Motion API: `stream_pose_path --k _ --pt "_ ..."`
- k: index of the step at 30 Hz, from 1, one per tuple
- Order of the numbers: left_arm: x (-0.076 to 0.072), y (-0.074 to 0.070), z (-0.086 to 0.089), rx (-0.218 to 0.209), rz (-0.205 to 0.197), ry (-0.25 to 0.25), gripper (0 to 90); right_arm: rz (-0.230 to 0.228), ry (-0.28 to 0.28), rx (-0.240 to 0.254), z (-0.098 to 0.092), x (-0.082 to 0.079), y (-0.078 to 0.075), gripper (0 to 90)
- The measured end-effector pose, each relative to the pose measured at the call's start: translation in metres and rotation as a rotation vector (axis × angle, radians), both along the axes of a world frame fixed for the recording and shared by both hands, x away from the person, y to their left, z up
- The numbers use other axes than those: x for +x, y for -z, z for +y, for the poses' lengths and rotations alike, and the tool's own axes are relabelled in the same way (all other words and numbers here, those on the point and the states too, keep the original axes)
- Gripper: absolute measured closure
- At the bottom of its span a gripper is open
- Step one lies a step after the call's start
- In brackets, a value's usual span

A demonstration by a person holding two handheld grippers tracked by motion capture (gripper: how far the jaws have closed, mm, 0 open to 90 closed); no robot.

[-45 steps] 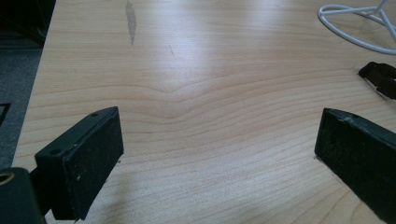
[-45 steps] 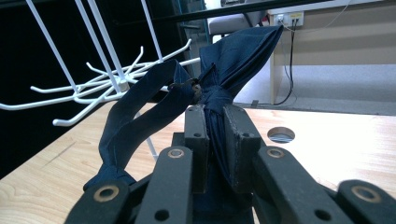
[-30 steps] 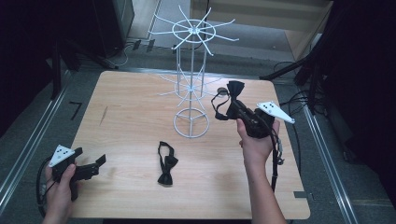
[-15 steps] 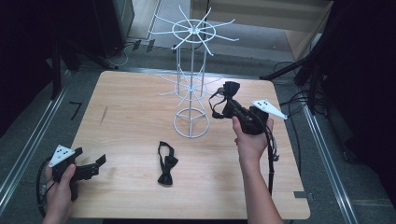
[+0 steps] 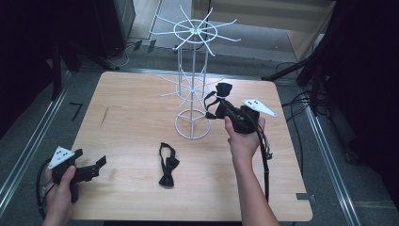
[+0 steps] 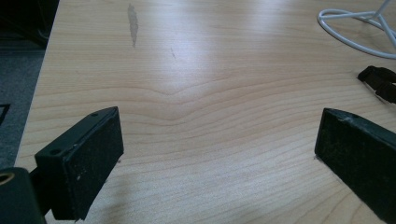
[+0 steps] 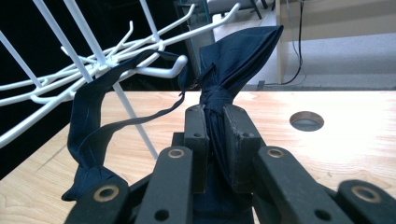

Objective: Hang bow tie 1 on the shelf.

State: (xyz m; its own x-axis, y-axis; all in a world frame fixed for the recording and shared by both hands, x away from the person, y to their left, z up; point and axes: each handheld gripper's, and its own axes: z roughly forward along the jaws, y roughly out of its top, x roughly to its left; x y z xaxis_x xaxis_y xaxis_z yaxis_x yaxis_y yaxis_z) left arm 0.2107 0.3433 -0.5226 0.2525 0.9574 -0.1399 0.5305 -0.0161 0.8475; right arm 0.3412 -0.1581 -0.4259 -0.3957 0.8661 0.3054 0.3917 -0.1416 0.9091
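Beside the white wire rack [image 5: 193, 89], at its right flank, the right tongs [image 5: 225, 109] are clamped tight on the knot of a dark bow tie [image 5: 220, 96], one wing of which stands up above the jaws. In the right gripper view the same bow tie [image 7: 233, 60] is pinched between the two black pads, and its strap [image 7: 100, 109] loops over one of the rack's hooked arms [image 7: 161, 70], hanging slack below it toward the rack's upright rod. The hand [image 5: 243, 139] carrying these tongs comes in from the near edge of the wooden surface [image 5: 131, 108], just right of the rack's ring base.

In front of the rack's base, toward the person, a second bow tie [image 5: 167, 165] lies flat on the surface with its strap curled in a loop, touched by nothing. Part of it, and part of the rack's base ring [image 6: 359, 32], show at the right edge of the left gripper view.

Well to the left of the rack, at the near corner of the surface, the left tongs [image 5: 91, 165] rest low in the other hand [image 5: 61, 195], pointing toward the lying bow tie. Their jaws stand wide apart with only bare wood between them, gripping nothing.

The rack's upper ring of arms carries nothing.
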Motion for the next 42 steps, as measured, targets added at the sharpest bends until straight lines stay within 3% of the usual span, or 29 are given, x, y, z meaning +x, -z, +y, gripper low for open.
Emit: stream_pose_path --k 10,20,28,31,36,42 --pt "0.0 0.0 0.0 -0.001 -0.001 0.0 1.5 0.028 -0.018 -0.013 0.013 0.006 0.01 81.2" --pt "0.0 0.0 0.0 0.001 -0.002 0.002 1.5 0.042 -0.049 -0.01 0.011 0.005 0.022 76.1" --pt "0.0 0.0 0.0 0.005 -0.002 0.0 1.5 0.026 -0.063 -0.005 0.0 -0.002 0.027 59.0" --pt "0.0 0.0 0.0 0.007 -0.002 0.001 1.5 0.027 -0.065 -0.024 -0.002 -0.005 0.026 53.5" --pt "0.0 0.0 -0.001 0.008 0.0 0.002 1.5 0.013 -0.075 -0.038 -0.006 -0.013 0.026 48.2" --pt "0.0 0.0 -0.001 0.007 -0.001 0.001 1.5 0.029 -0.077 -0.069 -0.01 -0.022 0.031 46.4"
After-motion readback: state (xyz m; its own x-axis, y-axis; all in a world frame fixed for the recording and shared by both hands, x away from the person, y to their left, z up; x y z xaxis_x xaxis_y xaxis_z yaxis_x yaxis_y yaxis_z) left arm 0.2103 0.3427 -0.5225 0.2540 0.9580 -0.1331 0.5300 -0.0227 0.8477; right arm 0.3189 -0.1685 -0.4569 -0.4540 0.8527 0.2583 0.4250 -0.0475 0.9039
